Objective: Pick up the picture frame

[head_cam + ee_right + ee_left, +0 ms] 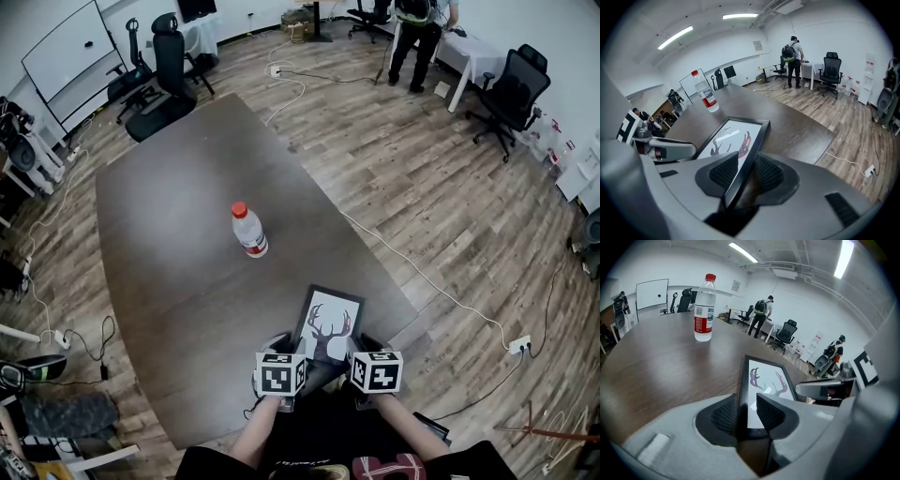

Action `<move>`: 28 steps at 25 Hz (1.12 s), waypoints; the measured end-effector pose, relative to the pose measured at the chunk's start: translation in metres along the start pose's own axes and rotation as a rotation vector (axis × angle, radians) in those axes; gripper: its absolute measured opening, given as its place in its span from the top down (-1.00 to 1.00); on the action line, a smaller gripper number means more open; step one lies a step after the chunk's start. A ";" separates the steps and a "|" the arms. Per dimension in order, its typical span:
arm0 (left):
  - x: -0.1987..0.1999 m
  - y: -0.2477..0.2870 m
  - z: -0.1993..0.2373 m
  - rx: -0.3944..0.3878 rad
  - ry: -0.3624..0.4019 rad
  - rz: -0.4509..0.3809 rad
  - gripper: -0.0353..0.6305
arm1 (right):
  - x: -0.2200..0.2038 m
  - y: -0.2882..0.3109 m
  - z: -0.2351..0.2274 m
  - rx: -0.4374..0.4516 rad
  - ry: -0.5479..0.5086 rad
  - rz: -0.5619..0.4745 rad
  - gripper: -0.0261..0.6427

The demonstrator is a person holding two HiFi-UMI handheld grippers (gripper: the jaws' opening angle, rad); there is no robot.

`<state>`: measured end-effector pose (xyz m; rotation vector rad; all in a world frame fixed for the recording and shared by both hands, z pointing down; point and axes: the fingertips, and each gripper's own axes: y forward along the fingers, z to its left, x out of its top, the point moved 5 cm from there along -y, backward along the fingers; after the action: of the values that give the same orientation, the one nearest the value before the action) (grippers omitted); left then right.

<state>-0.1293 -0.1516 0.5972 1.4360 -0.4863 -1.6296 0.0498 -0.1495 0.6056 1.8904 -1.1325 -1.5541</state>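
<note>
The picture frame (330, 323), black-rimmed with an antler print, lies at the near end of the dark table (178, 206). My left gripper (292, 349) is shut on the frame's left edge near its bottom corner. In the left gripper view the frame (766, 380) runs away from that gripper (743, 401), and both ribbed pads press on the rim. My right gripper (361, 345) holds the right edge. In the right gripper view the rim of the frame (733, 138) sits clamped in the gripper (747, 161). A water bottle (249, 231) with a red cap stands upright farther back.
The table's right edge (394, 300) runs close beside the frame, with wood floor and a white cable (441, 295) beyond it. Office chairs (164, 84) stand at the far end, another chair (511, 94) at the right. A person (415, 37) stands far off.
</note>
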 end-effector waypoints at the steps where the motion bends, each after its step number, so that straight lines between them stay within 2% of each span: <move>1: 0.000 0.001 0.000 0.000 -0.001 0.004 0.52 | 0.000 0.001 0.000 0.000 -0.001 0.002 0.53; 15: -0.009 0.013 0.006 0.020 -0.013 0.060 0.52 | -0.006 0.011 -0.002 -0.008 0.011 0.051 0.55; 20: -0.013 0.019 0.005 0.021 -0.014 0.088 0.52 | -0.010 0.015 -0.006 0.002 0.048 0.077 0.54; 28: -0.010 0.023 0.006 0.020 -0.013 0.097 0.52 | -0.009 0.020 -0.006 0.004 0.052 0.102 0.53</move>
<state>-0.1275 -0.1570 0.6224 1.3955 -0.5727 -1.5616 0.0494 -0.1545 0.6280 1.8345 -1.1915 -1.4405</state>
